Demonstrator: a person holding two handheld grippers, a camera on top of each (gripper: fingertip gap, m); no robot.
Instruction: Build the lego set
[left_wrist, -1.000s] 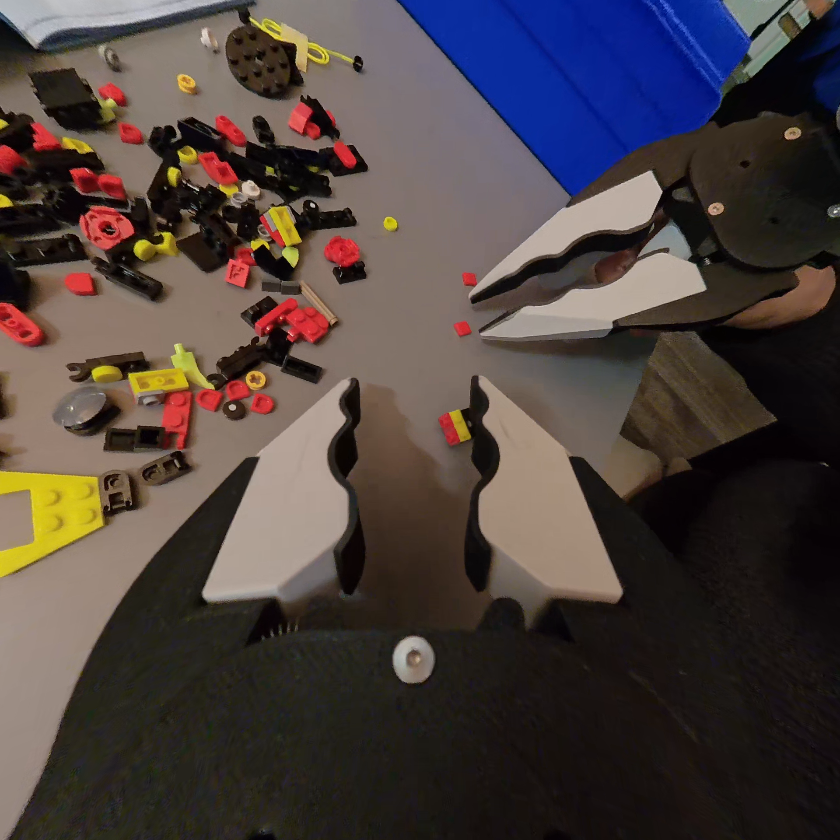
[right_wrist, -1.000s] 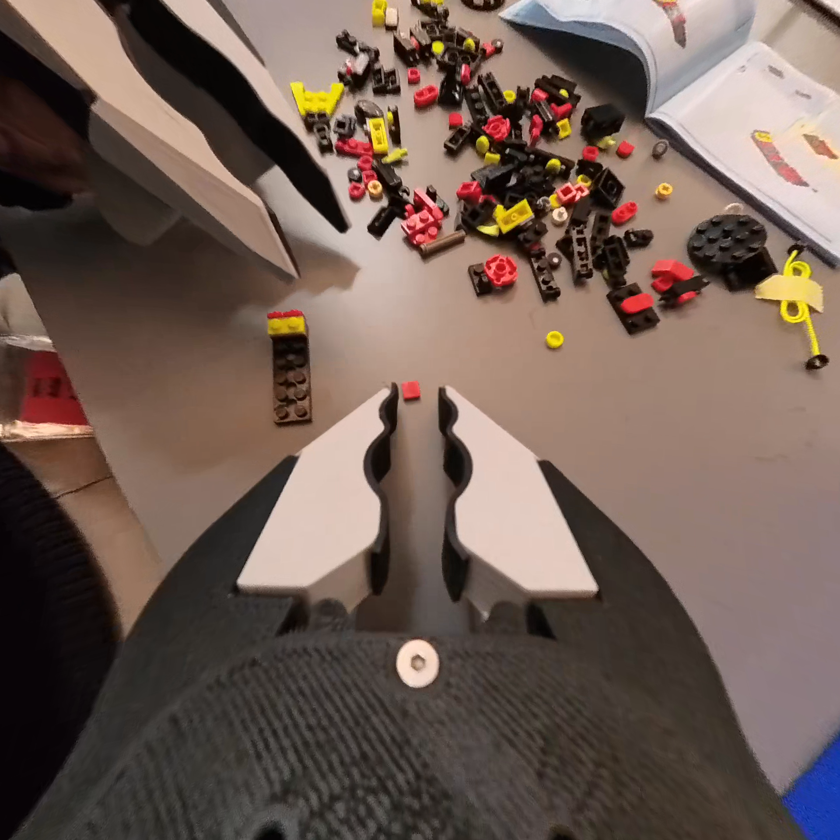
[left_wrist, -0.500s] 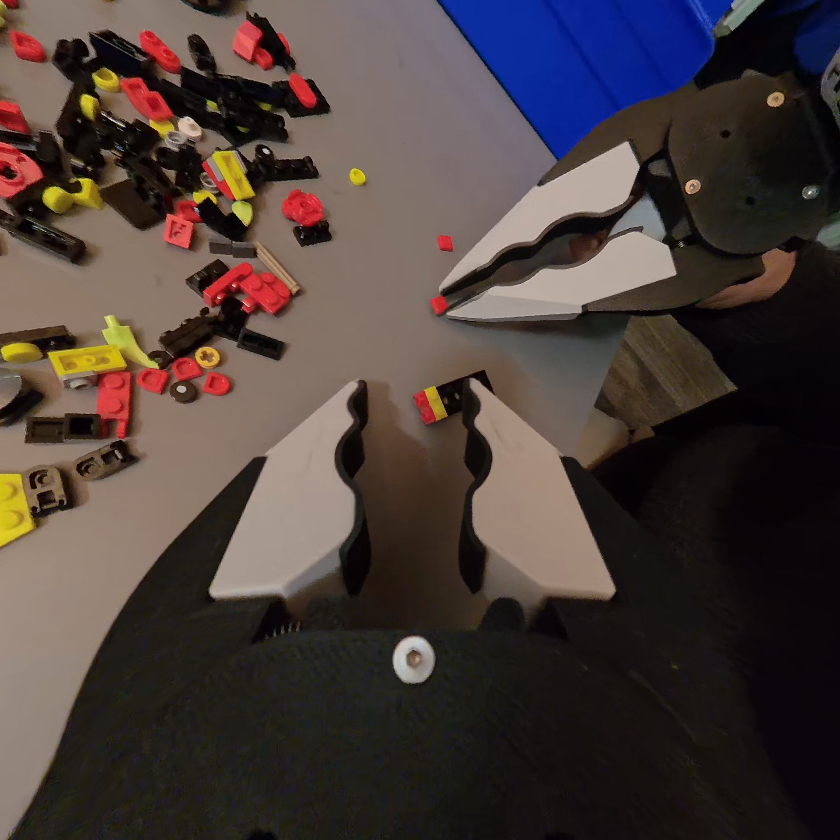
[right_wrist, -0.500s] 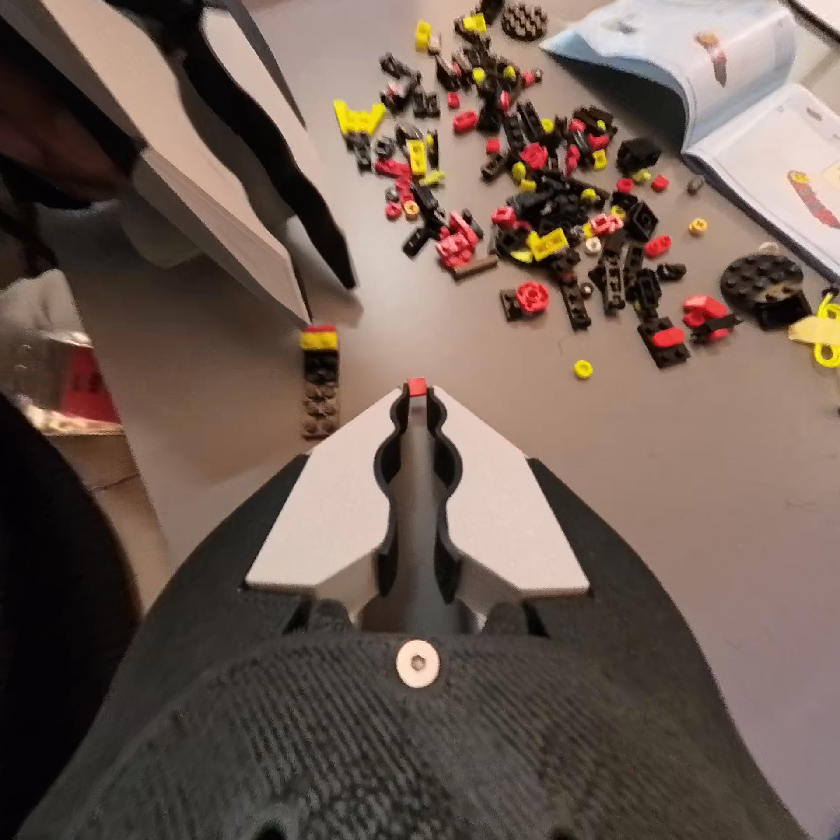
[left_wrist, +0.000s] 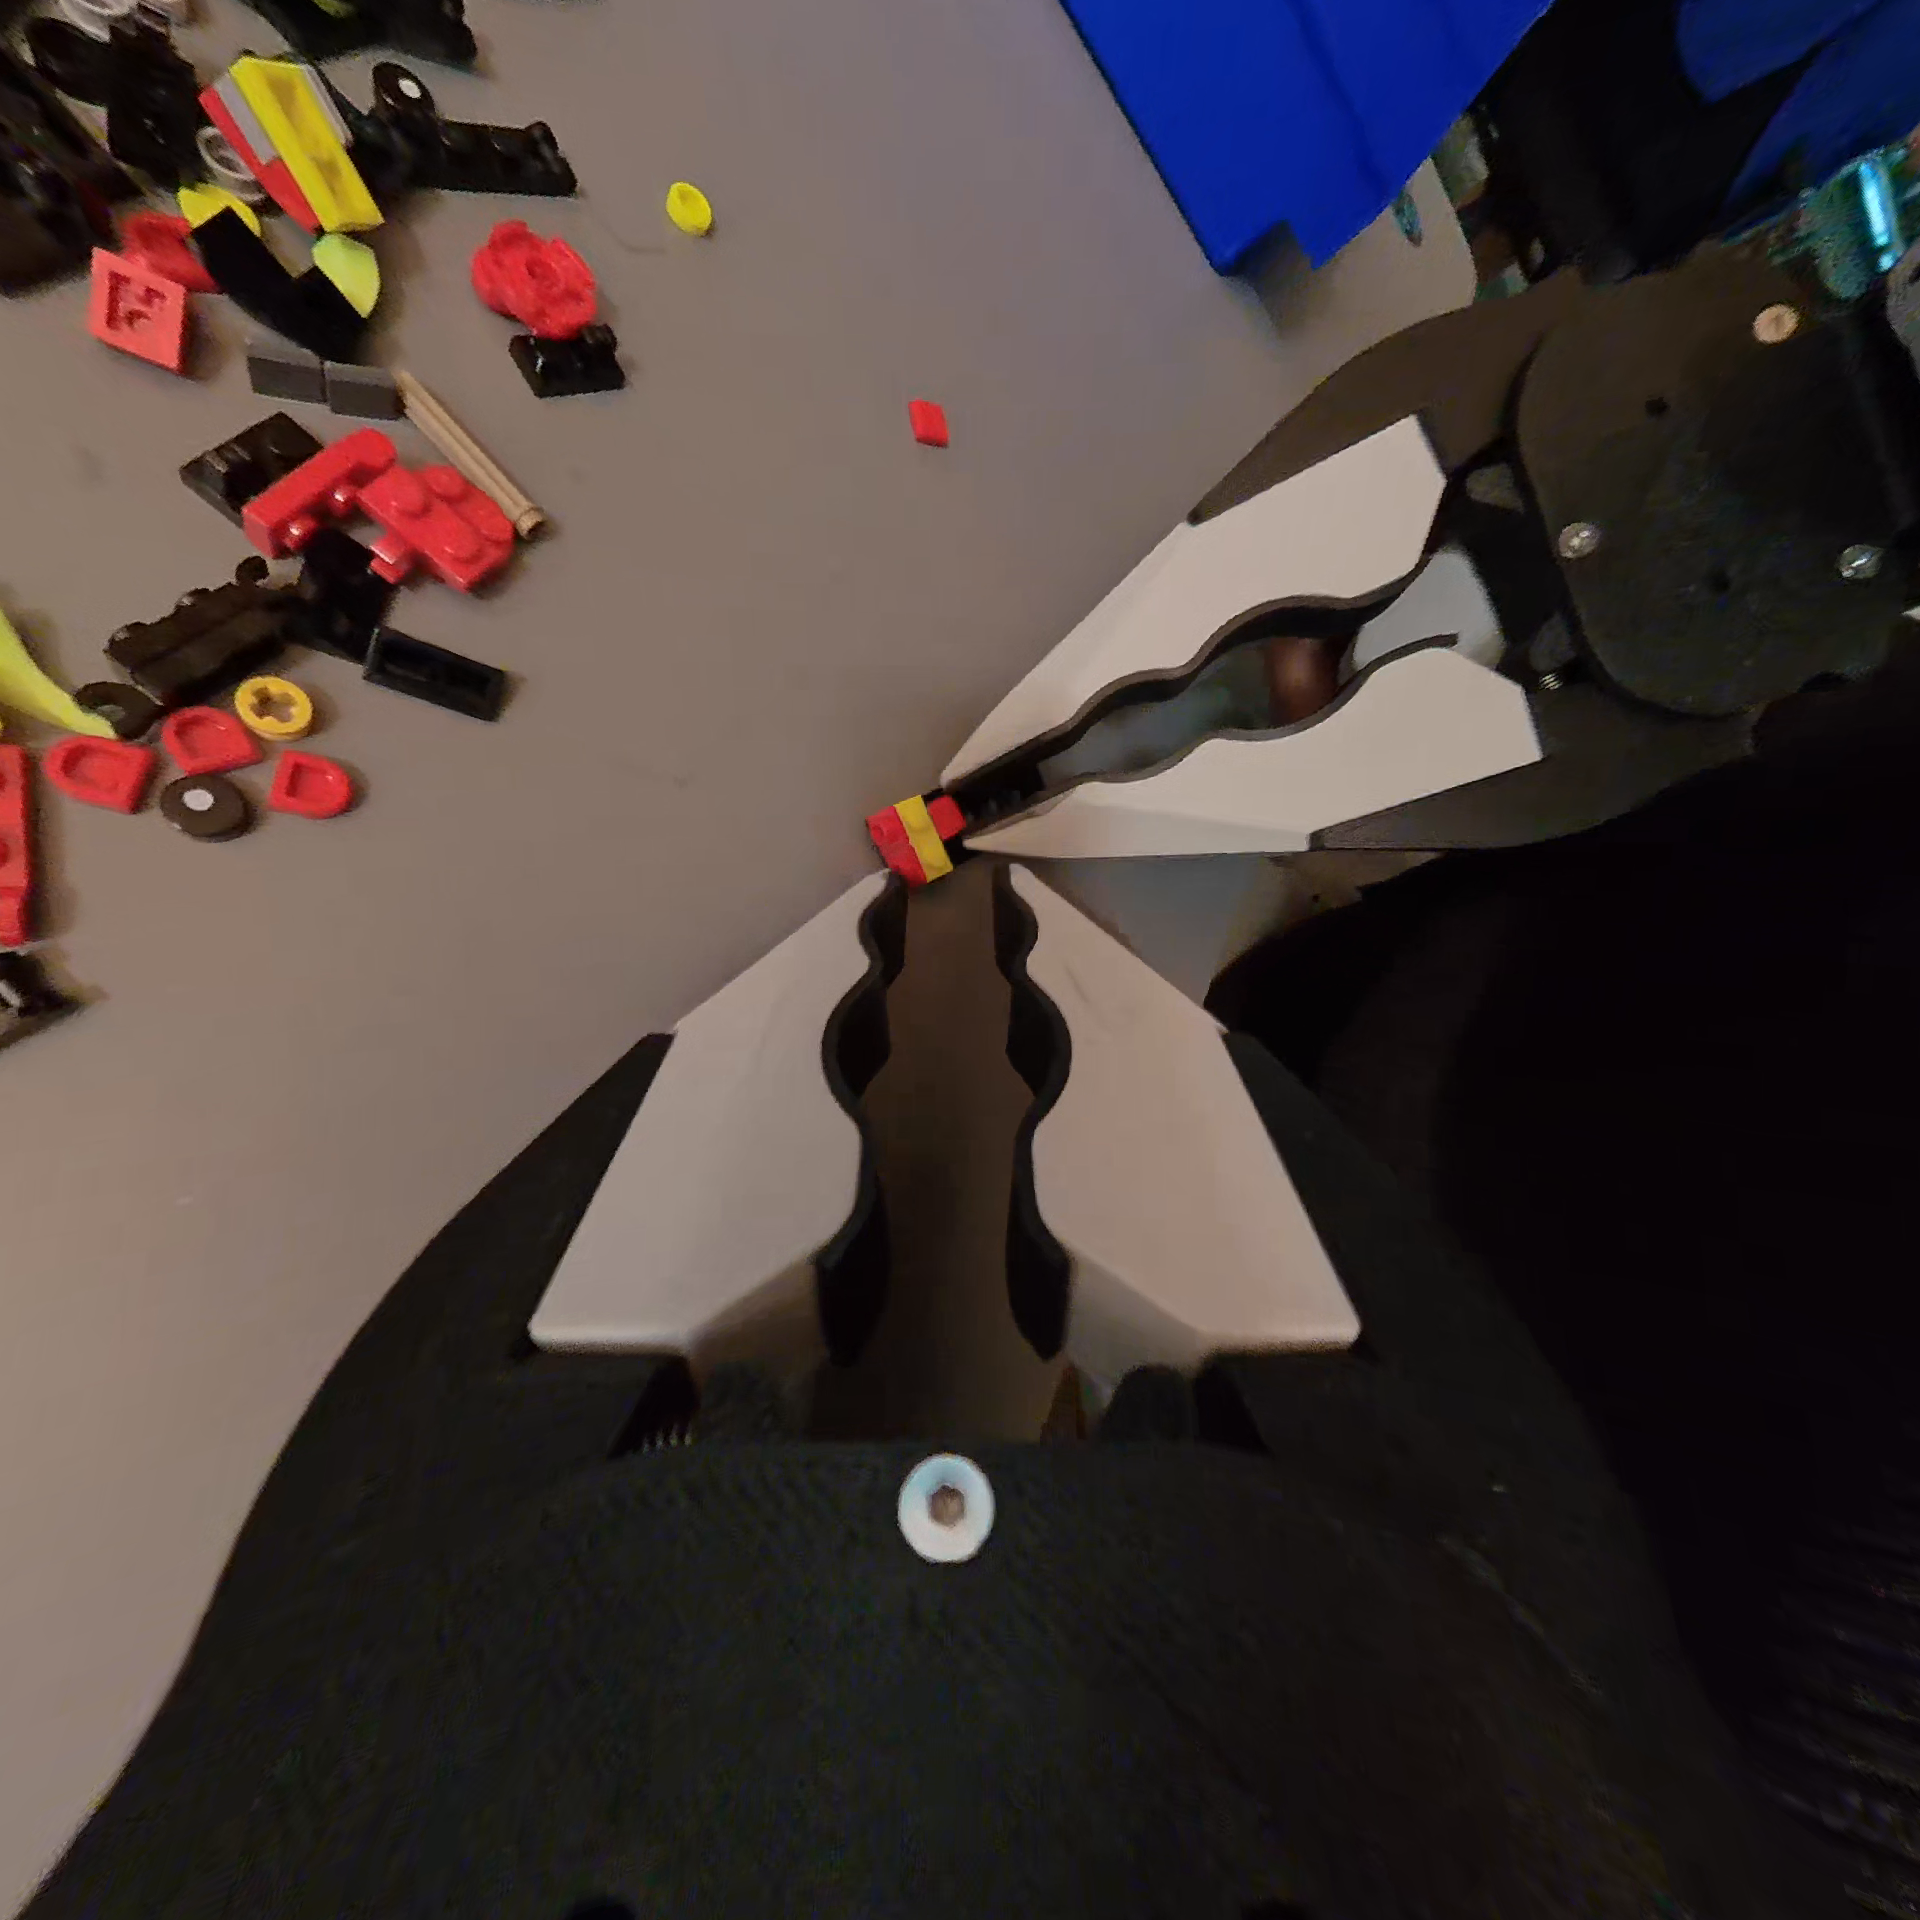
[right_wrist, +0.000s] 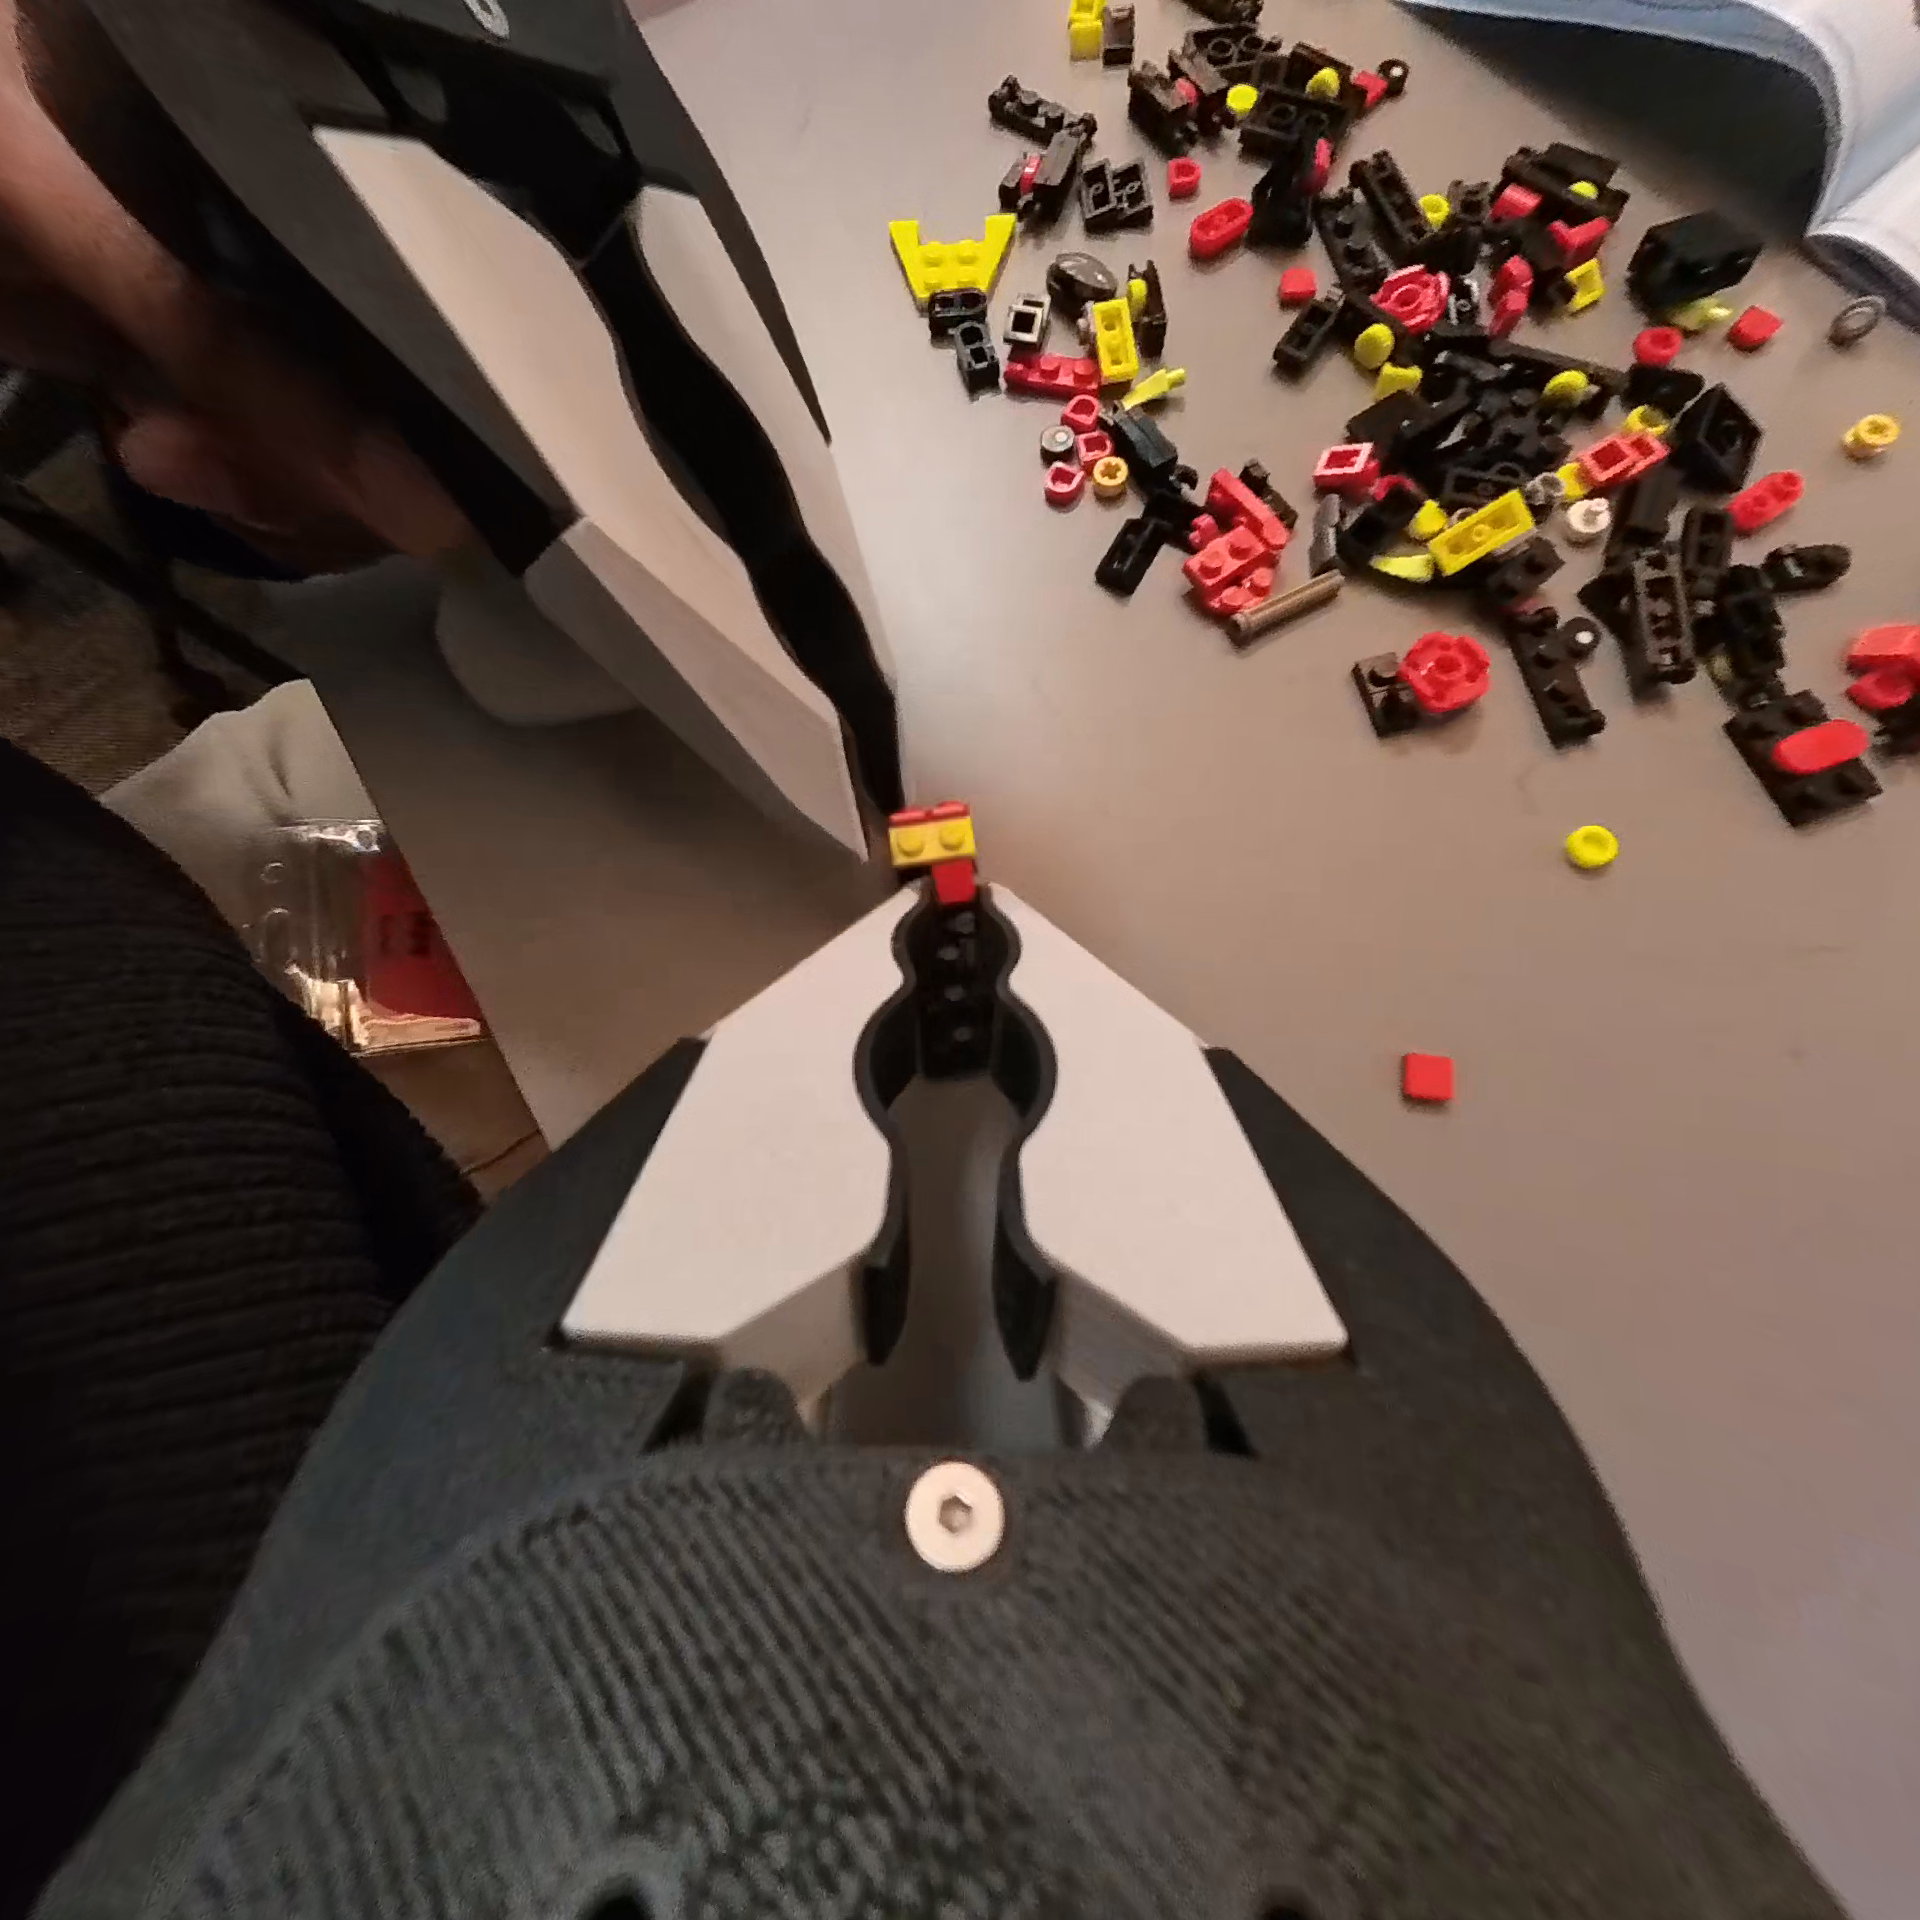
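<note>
A small assembly, a black plate (right_wrist: 951, 1003) with a yellow and red stack (right_wrist: 932, 836) at one end, lies on the grey table (left_wrist: 312, 1091) near its edge; it also shows in the left wrist view (left_wrist: 916, 840). My right gripper (right_wrist: 951, 896) is shut on a small red tile (right_wrist: 951, 883) and holds it down on the black plate, right against the stack. The plate shows through the gap between its fingers. My left gripper (left_wrist: 945, 883) is open and empty, its tips just short of the stack's end. I cannot tell whether they touch it.
A pile of loose black, red and yellow pieces (right_wrist: 1455, 416) lies farther out on the table. A second red tile (right_wrist: 1427, 1077) and a yellow round piece (right_wrist: 1591, 847) lie apart from it. An open booklet (right_wrist: 1766, 94) and a blue bin (left_wrist: 1247, 104) stand beyond. The table edge runs beside the assembly. My left and right fingertips are right by each other.
My right gripper shut on the red tile, lifted it and brought it onto the assembly. My left gripper moved up to the stack's end and its jaws narrowed.
</note>
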